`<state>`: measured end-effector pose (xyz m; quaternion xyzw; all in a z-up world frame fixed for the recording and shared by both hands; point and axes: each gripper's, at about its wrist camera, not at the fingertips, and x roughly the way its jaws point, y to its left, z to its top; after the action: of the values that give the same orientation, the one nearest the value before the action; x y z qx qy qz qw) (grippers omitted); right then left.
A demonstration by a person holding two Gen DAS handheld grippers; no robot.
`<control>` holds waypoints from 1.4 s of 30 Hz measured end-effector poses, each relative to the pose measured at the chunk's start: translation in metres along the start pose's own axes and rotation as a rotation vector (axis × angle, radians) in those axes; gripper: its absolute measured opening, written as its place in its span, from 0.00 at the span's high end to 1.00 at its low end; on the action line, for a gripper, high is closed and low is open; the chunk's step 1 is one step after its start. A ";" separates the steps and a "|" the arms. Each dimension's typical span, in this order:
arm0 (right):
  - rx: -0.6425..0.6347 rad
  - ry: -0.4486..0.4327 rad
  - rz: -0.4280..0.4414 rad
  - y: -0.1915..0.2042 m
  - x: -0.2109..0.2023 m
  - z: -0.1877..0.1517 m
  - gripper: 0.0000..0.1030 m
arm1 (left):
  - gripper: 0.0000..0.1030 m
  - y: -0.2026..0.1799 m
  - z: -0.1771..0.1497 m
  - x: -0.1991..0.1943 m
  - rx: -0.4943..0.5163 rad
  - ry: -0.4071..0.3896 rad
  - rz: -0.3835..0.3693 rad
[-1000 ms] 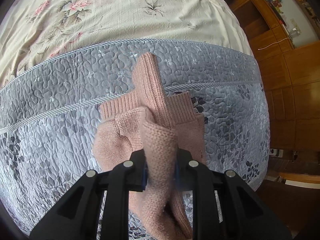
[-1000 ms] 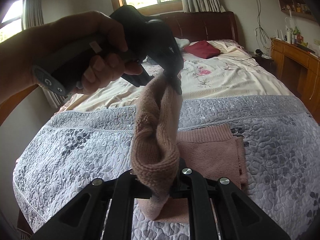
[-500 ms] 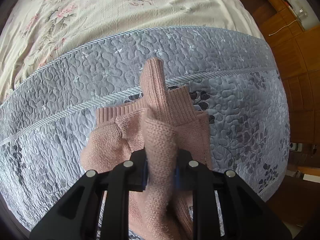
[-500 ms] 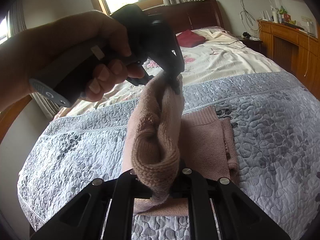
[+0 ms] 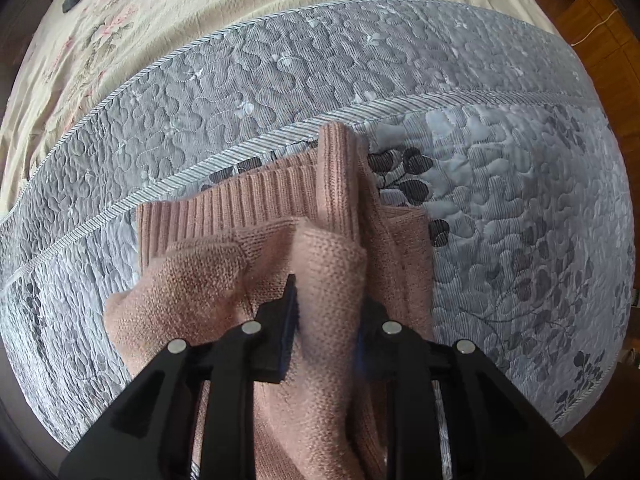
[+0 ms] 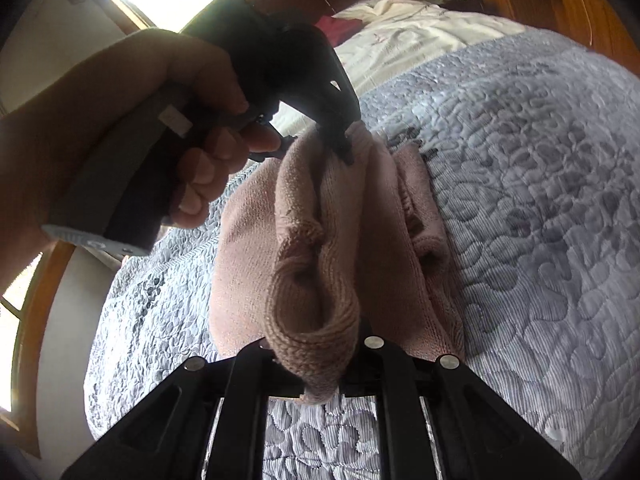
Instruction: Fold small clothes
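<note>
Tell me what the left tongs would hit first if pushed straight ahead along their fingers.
The left tongs, shut on a fold of the pink knit garment, point down at the rest of it lying on the grey quilt. They would likely press into the garment first, then the quilt; depth is unclear.

Bed (image 5: 200,8), grey quilt (image 5: 500,184) across it, pink knit (image 5: 248,204) on quilt

Open grey quilt (image 5: 500,168) stretches bare to the right of and beyond the pink knit garment (image 5: 224,288); on its left side, the left hand-held gripper (image 6: 340,148) and the hand (image 6: 160,120) holding it block passage, with wooden furniture (image 6: 560,8) bordering the bed's far right.
</note>
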<state>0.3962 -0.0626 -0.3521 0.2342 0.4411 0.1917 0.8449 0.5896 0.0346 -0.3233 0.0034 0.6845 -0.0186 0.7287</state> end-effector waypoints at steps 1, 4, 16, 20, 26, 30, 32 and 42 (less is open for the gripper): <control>0.021 0.009 0.015 -0.007 0.000 0.000 0.90 | 0.76 -0.003 -0.001 0.003 -0.009 -0.003 0.004; 0.080 0.049 0.082 -0.028 0.004 -0.001 0.89 | 0.68 -0.012 -0.004 0.010 -0.029 -0.022 0.016; 0.174 0.212 0.311 -0.078 0.003 0.024 0.30 | 0.34 0.050 -0.029 -0.054 -0.176 -0.310 -0.401; 0.216 0.339 0.360 -0.086 0.027 0.050 0.28 | 0.34 0.083 -0.056 -0.077 -0.108 -0.349 -0.455; 0.233 0.483 0.382 -0.077 0.062 0.068 0.30 | 0.34 0.131 -0.102 -0.076 -0.110 -0.336 -0.526; 0.136 0.484 0.264 -0.068 0.060 0.073 0.36 | 0.34 0.160 -0.128 -0.067 -0.151 -0.345 -0.574; 0.088 0.382 0.200 -0.065 0.040 0.085 0.34 | 0.35 0.174 -0.139 -0.064 -0.189 -0.358 -0.622; 0.103 0.472 0.235 -0.045 0.097 0.113 0.81 | 0.35 0.191 -0.168 -0.029 -0.263 -0.310 -0.699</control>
<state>0.5477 -0.0734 -0.3841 0.2751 0.6048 0.3152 0.6776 0.4264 0.2315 -0.3088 -0.3256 0.5231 -0.1778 0.7673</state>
